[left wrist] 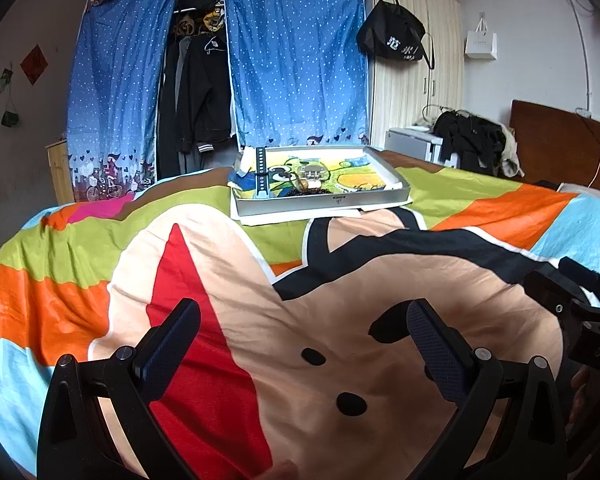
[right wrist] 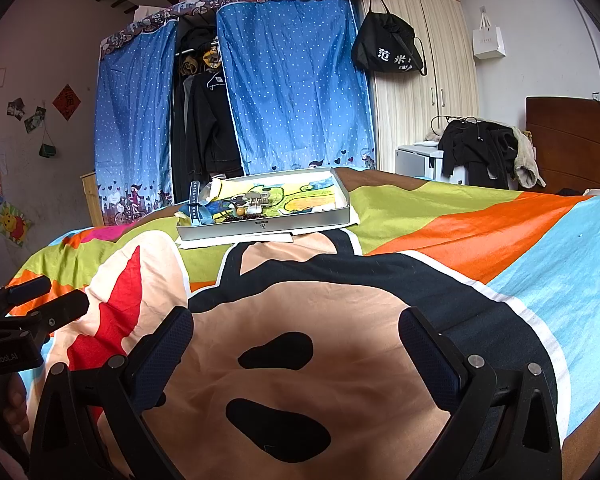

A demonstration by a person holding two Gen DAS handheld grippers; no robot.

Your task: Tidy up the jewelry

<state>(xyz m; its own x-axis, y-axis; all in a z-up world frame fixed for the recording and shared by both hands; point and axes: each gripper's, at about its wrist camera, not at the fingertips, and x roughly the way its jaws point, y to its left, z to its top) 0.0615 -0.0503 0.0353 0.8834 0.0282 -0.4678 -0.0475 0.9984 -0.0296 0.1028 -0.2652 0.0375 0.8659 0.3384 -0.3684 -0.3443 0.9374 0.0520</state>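
Note:
A shallow silver tray [left wrist: 320,202] with a cartoon picture inside lies on the far side of the bed. It holds a blue watch strap [left wrist: 261,172], a silver hair clip [left wrist: 311,174] and dark beads [left wrist: 308,191]. The tray [right wrist: 260,228], strap [right wrist: 195,202] and beads [right wrist: 244,216] also show in the right wrist view. My left gripper [left wrist: 302,320] is open and empty, low over the bedspread, well short of the tray. My right gripper [right wrist: 296,326] is open and empty, beside the left one.
A colourful cartoon bedspread [left wrist: 260,320] covers the bed. Behind it stand a blue curtained wardrobe [left wrist: 296,60] with dark clothes, a cream cupboard [left wrist: 416,80] with a black bag, and a chair with clothes [left wrist: 472,144]. A wooden headboard [left wrist: 560,140] is at right.

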